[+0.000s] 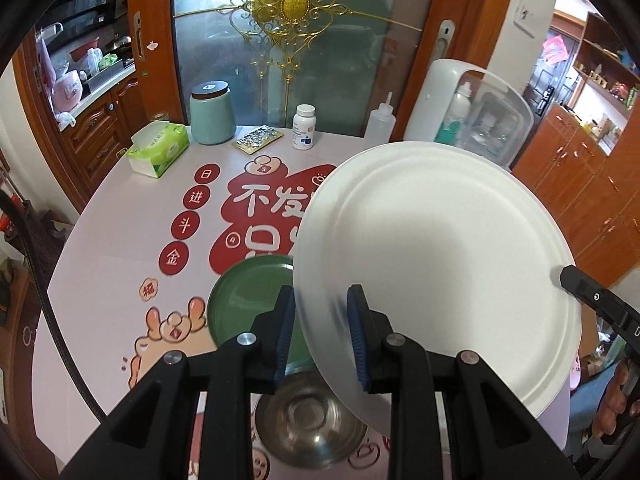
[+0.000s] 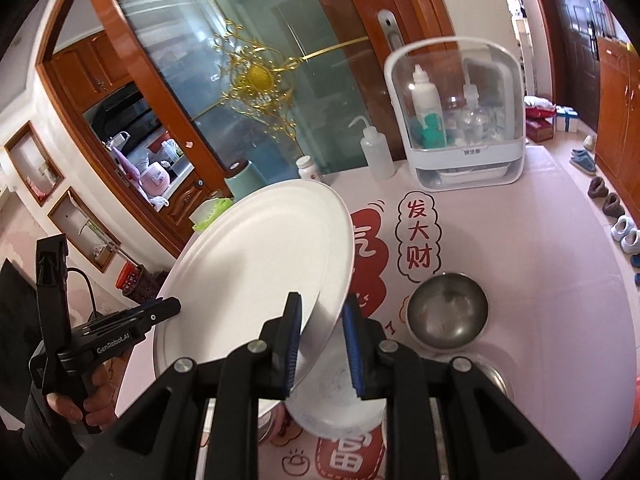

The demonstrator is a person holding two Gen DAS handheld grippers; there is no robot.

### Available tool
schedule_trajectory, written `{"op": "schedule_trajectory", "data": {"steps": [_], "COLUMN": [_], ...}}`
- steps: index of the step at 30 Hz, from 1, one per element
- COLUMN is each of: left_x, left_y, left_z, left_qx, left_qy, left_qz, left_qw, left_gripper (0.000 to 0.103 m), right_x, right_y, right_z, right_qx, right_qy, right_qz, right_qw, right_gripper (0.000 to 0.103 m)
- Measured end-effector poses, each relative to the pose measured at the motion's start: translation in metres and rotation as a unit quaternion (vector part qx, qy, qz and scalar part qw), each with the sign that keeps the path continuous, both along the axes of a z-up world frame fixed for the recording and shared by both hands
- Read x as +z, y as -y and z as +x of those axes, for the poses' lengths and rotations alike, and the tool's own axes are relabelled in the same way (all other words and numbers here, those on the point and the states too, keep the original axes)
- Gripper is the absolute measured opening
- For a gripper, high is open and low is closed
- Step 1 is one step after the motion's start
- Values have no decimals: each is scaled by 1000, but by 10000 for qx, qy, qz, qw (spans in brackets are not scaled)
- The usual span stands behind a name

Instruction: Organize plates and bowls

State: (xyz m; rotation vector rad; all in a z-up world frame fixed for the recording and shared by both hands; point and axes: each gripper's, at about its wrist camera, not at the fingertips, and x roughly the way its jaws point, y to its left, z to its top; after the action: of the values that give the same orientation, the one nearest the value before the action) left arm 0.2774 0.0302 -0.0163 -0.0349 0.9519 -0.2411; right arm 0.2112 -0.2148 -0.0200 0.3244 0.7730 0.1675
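A large white plate (image 1: 440, 272) is held tilted above the table between both grippers. My left gripper (image 1: 320, 332) has its blue pads around the plate's near rim, with a visible gap. My right gripper (image 2: 320, 344) straddles the opposite rim of the plate (image 2: 256, 280), also with a gap. The right gripper's tip shows in the left wrist view (image 1: 592, 296); the left gripper shows in the right wrist view (image 2: 120, 320). A green plate (image 1: 248, 304) and a steel bowl (image 1: 308, 424) lie under the left gripper. Another steel bowl (image 2: 448, 312) and a white dish (image 2: 340, 396) lie near the right gripper.
At the table's far edge stand a tissue pack (image 1: 158, 148), a teal jar (image 1: 212, 114), a blister pack (image 1: 258, 140), a pill bottle (image 1: 304, 126), a squeeze bottle (image 2: 376, 152) and a white storage box (image 2: 460, 120). A glass door stands behind.
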Motion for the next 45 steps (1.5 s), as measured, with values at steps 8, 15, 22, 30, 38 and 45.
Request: {"op": "schedule_trajectory", "data": {"steps": [8,15,22,30,38,45], "left_x": [10,10,0,-25,-54,-79], "left_y": [-27,-45,-57,-61,-53,-34], "left_z": [-54,-100,-140,-175,-195,-206], "left_qx": [-268,-527,-740,-998,-1166,-1223], "left_qy": [125,149,63,-173,-478,-711], "left_qz": [-30,44,118,213,366,584], "left_qw": [9996,9985,9972,9946,9914,9882], "left_gripper": [24,24,24,24,24,24], "right_x": [7,-1,-15,-40,-68,-93], "right_y": [-30,-59,-75,-85,-80,-68], "right_z": [-65,-122,-170,-210,-231,-236], "right_qx": [-229,-480,-685,-902,-1077,-1108], "right_qy": [158,164,94,-209,-630,-1046], "right_qz": [-136,-385,-412,-548,-594,-608], "right_qw": [9995,9980,9968,9942,9904,9864], "right_gripper": [21,21,21,22,22,22]}}
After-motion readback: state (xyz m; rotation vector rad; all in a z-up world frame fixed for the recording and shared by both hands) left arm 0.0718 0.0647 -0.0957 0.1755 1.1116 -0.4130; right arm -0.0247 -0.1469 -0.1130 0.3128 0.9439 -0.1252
